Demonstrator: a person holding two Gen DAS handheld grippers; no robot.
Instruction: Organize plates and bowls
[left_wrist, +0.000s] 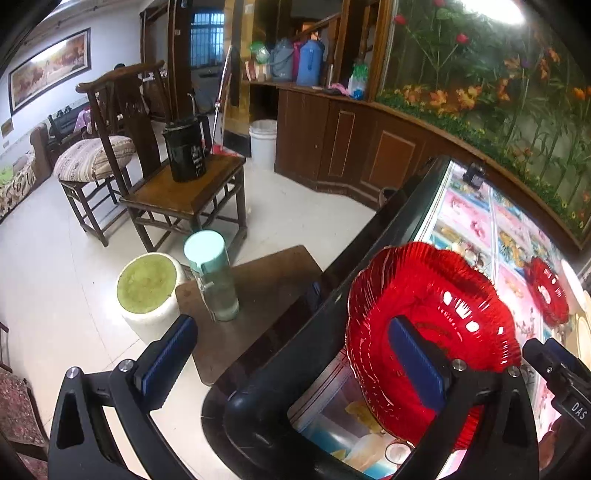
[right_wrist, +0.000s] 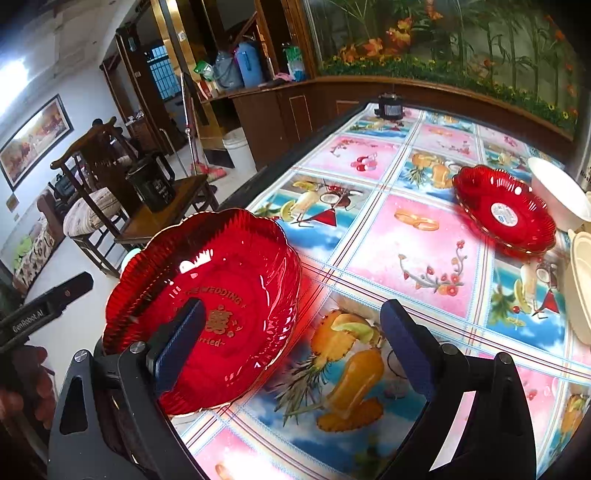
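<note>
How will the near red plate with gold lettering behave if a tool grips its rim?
The near red plate looks glossy, so probably slippery. Its thin, translucent, scalloped rim suggests it is stiff, light, possibly brittle. It overhangs the table edge, so it may tip.

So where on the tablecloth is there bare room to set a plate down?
The widest bare stretch of tablecloth runs between the near red plate and the far red plate. The right edge is crowded: white bowl and cream dishes sit there.
</note>
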